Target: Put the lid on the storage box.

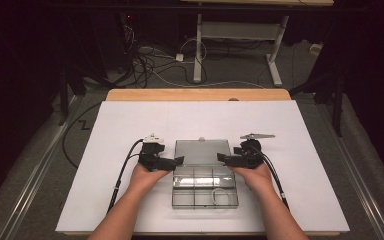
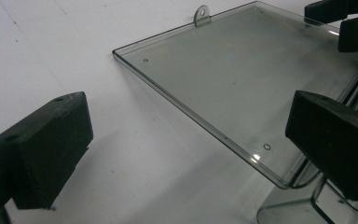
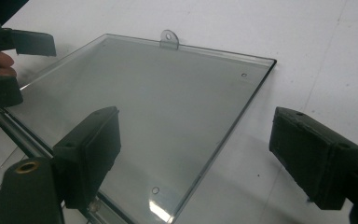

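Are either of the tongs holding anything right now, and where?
Nothing is held: both tongs, left and right, are open astride the open lid's side edges.

Both forearms are showing bare, no sleeves. The left gripper (image 1: 179, 160) and right gripper (image 1: 221, 158) are wearing blocky black jaws, trailing black cables; a grey plate (image 1: 257, 135) is topping the right.

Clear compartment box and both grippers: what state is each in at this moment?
Compartment box: open, upright on the table, a thin white loop in its near right compartment.
Lid: swung fully back, lying about flat on the white sheet.
Left gripper: jaws open, straddling the lid's left edge.
Right gripper: jaws open, straddling the lid's right edge.
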Motion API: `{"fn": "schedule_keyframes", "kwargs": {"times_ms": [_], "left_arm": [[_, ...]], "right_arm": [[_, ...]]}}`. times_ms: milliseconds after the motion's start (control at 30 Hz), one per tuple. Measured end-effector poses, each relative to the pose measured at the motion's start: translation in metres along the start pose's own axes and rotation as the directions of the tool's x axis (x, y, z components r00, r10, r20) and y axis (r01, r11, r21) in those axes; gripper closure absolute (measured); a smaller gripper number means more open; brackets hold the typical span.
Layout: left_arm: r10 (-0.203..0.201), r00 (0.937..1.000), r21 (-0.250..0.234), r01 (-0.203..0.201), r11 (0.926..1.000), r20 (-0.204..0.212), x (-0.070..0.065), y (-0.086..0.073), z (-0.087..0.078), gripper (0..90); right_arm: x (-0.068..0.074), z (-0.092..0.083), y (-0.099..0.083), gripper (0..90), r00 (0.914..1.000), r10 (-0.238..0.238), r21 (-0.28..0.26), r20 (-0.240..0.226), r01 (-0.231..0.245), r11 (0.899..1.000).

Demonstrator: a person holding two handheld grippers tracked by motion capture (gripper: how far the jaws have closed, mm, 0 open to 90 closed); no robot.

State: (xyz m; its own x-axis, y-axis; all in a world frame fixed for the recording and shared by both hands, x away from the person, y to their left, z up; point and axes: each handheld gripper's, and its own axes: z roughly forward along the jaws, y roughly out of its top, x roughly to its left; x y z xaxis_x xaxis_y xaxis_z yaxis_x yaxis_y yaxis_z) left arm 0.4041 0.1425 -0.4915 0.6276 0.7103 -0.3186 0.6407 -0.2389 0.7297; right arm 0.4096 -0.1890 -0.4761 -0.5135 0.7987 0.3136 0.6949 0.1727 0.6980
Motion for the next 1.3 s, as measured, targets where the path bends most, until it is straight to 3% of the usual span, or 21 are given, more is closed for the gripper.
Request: {"fn": "schedule_keyframes", "kwargs": {"times_ms": [433, 800, 1300], "left_arm": [[0.0, 1.0, -0.004, 0.0, 1.0, -0.003, -0.0008, -0.0008, -0.0001, 0.9], [0.002, 1.0, -0.005, -0.002, 1.0, -0.005, -0.0011, -0.0007, -0.0001, 0.9], [0.013, 0.9998, -0.018, -0.013, 0.9998, 0.014, -0.0011, 0.0003, -0.0023, 2.4]], "right_arm": [[-0.0019, 0.0054, -0.0027, 25.8, 0.9925, 0.083, 0.032, -0.09, -0.08, 0.996], [-0.0017, 0.0052, -0.0036, 31.0, 0.9859, 0.124, 0.041, -0.113, -0.12, 0.992], [0.0016, -0.0024, -0.0032, 40.7, 0.9938, 0.061, -0.025, -0.093, -0.064, 0.998]]}}
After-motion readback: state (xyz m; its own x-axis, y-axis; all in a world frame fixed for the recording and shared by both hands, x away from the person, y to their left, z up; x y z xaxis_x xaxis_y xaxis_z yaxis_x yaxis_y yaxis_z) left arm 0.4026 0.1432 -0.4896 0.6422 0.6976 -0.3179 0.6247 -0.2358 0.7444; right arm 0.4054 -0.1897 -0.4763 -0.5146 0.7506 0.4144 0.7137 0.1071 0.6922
